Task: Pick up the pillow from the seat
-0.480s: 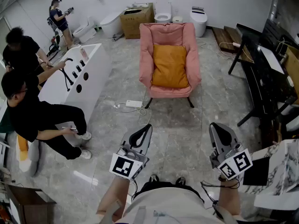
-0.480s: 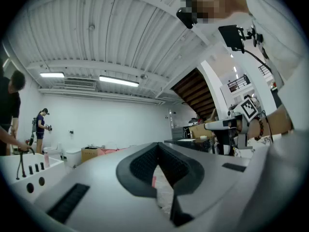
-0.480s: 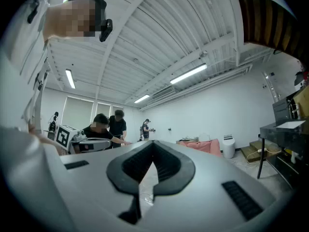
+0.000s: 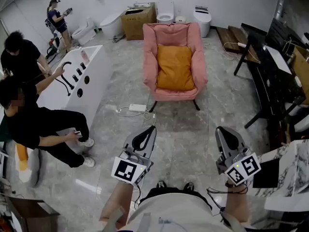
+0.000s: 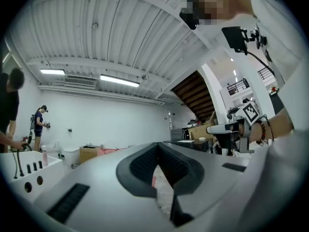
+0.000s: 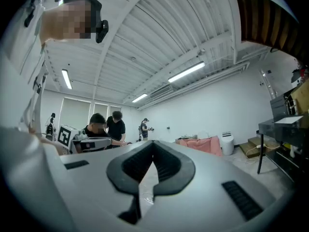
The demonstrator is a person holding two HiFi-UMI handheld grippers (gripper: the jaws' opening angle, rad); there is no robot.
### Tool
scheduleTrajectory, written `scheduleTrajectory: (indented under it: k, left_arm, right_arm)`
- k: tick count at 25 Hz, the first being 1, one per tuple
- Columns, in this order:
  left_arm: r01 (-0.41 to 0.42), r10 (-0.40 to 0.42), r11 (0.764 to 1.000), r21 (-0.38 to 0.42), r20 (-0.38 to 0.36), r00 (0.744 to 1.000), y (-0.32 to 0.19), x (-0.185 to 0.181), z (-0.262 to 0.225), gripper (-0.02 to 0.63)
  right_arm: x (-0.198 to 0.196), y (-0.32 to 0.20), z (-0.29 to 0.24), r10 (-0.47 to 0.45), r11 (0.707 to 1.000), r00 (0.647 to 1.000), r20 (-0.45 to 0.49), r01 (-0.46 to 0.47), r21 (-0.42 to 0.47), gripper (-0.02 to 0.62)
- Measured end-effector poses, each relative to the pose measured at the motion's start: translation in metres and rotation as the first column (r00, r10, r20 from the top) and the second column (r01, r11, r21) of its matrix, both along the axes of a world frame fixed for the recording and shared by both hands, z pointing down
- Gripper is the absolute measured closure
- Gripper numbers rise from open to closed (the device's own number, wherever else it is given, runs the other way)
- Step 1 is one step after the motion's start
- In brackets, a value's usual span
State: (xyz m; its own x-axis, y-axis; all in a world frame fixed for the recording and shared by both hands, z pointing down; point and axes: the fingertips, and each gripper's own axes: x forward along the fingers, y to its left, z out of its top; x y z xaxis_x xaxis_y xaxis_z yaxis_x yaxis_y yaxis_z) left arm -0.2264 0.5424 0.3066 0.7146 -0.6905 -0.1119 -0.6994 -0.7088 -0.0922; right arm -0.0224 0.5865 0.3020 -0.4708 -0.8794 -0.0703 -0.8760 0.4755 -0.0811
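An orange pillow (image 4: 175,67) leans upright against the back of a pink armchair (image 4: 150,74) in the middle of the head view. My left gripper (image 4: 151,129) and right gripper (image 4: 221,130) are held low near my body, well short of the chair, both shut and empty. In the left gripper view the left gripper (image 5: 157,146) points across the room, with the pink armchair (image 5: 109,151) small in the distance. From the right gripper view, the right gripper (image 6: 153,144) points level and the armchair (image 6: 203,144) shows far off.
A white bathtub (image 4: 77,79) stands left with people crouched around it. A power strip (image 4: 137,108) and cable lie on the floor before the chair. A dark table (image 4: 277,81) lines the right side. Toilets (image 4: 166,9) and a cardboard box (image 4: 137,19) stand at the back wall.
Both grippers stay almost in place. The people at the bathtub have shifted slightly; the view has tilted a little.
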Motion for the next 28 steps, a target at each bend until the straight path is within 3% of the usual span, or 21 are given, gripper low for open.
scheduleTrajectory:
  k: [4, 7, 9, 10, 12, 15, 20, 28]
  left_arm:
    - [-0.047, 0.047, 0.997, -0.056, -0.008, 0.999, -0.009, -0.007, 0.01, 0.583]
    - [-0.101, 0.101, 0.991, -0.093, -0.005, 0.995, -0.013, -0.011, 0.021, 0.438]
    - [-0.119, 0.119, 0.988, -0.101, 0.001, 0.993, -0.016, -0.016, 0.025, 0.428]
    - [-0.123, 0.124, 0.987, -0.107, 0.003, 0.992, -0.019, -0.018, 0.026, 0.41]
    - [-0.135, 0.136, 0.982, -0.129, 0.0, 0.991, -0.024, -0.023, 0.029, 0.399]
    - [-0.151, 0.153, 0.976, -0.156, -0.004, 0.988, -0.028, -0.026, 0.034, 0.385]
    - [-0.184, 0.191, 0.961, -0.208, 0.015, 0.981, -0.038, -0.019, 0.048, 0.289]
    - [-0.155, 0.172, 0.946, -0.285, 0.033, 0.985, -0.075, -0.013, 0.063, 0.197]
  right_arm:
    - [-0.002, -0.006, 0.01, 0.039, 0.998, 0.999, -0.009, -0.04, -0.039, 0.58]
    - [-0.005, -0.009, 0.017, 0.045, 0.997, 0.999, 0.005, -0.044, -0.068, 0.573]
    - [-0.009, -0.011, 0.021, 0.049, 0.995, 0.999, 0.013, -0.047, -0.087, 0.537]
    - [-0.011, -0.012, 0.024, 0.05, 0.994, 0.999, 0.006, -0.05, -0.096, 0.479]
    - [-0.019, -0.016, 0.029, 0.047, 0.992, 0.999, -0.015, -0.048, -0.113, 0.463]
    - [-0.029, -0.02, 0.034, 0.027, 0.99, 0.999, -0.032, -0.031, -0.136, 0.444]
    - [-0.035, -0.043, 0.045, -0.051, 0.983, 0.998, -0.046, 0.042, -0.18, 0.378]
    - [-0.024, -0.097, 0.057, -0.101, 0.972, 0.995, -0.027, 0.093, -0.214, 0.318]
